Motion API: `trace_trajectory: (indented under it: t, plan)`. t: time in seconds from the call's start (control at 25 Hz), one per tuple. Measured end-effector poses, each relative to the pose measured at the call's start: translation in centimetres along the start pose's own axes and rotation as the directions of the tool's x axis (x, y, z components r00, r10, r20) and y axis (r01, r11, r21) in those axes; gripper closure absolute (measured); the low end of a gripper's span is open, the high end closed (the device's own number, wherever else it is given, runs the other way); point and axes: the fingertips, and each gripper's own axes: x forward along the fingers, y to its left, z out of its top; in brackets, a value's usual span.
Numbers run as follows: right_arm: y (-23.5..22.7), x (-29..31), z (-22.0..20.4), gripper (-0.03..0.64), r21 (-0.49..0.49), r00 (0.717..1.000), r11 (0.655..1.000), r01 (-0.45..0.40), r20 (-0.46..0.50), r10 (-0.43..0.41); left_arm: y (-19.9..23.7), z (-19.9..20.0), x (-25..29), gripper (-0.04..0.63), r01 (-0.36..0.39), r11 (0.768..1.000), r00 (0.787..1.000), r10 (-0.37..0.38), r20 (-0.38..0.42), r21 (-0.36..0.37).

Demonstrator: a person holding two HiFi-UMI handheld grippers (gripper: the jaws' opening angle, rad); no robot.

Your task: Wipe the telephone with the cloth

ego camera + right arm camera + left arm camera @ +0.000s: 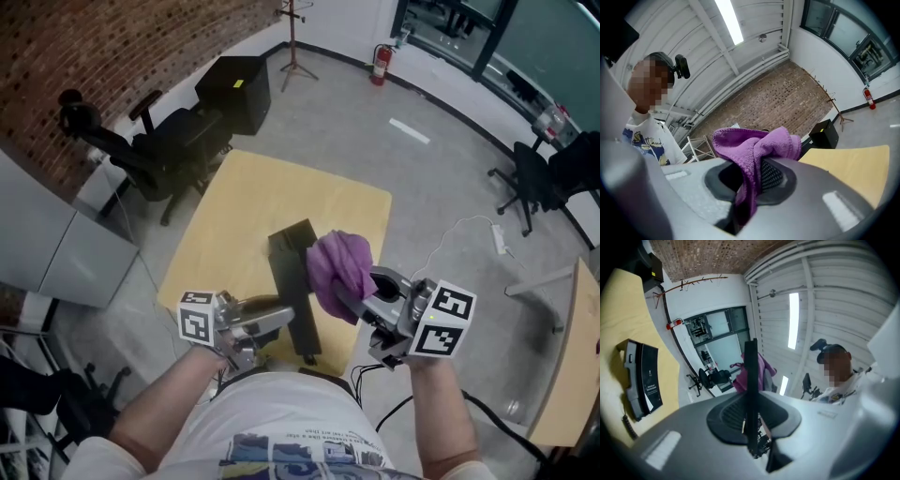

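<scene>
On the yellow table (234, 216) lies the black telephone body (292, 242), which the left gripper view also shows, flat on the tabletop (642, 379). A long thin black piece (302, 314) stands edge-on between the left gripper's jaws (751, 380); I cannot tell which part of the telephone it is. My left gripper (279, 321) is shut on it from the left. The purple cloth (343, 267) is bunched in my right gripper (354, 302), which is shut on it (754, 145) and holds it against the black piece's right side.
Black office chairs (159, 141) and a black box (234, 92) stand beyond the table's far left. A coat rack (294, 37) and a fire extinguisher (380, 64) are by the far wall. Another chair (530, 183) and a wooden table (572, 361) are at the right.
</scene>
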Motion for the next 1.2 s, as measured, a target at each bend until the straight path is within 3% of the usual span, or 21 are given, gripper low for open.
trace_trajectory:
  t: [0.2, 0.64, 0.92, 1.2]
  plan:
    - [0.2, 0.7, -1.0, 0.572, 0.019, 0.999, 0.999, -0.031, -0.034, 0.032, 0.0, -0.9, 0.3, 0.517, -0.006, 1.0, 1.0, 0.006, 0.013, -0.011]
    - [1.7, -1.7, -7.8, 0.572, 0.123, 0.985, 0.992, -0.037, -0.161, 0.056, 1.4, 1.6, -1.5, 0.517, -0.064, 0.998, 0.993, 0.063, 0.101, 0.008]
    - [1.0, -4.0, -12.4, 0.574, 0.156, 0.967, 0.987, 0.035, -0.255, 0.006, 4.2, 3.0, -2.6, 0.517, -0.133, 0.991, 0.981, 0.131, 0.146, 0.01]
    - [-0.9, -6.7, -13.7, 0.572, 0.042, 0.932, 0.988, 0.151, -0.34, -0.128, 9.8, 2.9, -3.8, 0.517, -0.245, 0.969, 0.951, 0.248, 0.184, -0.041]
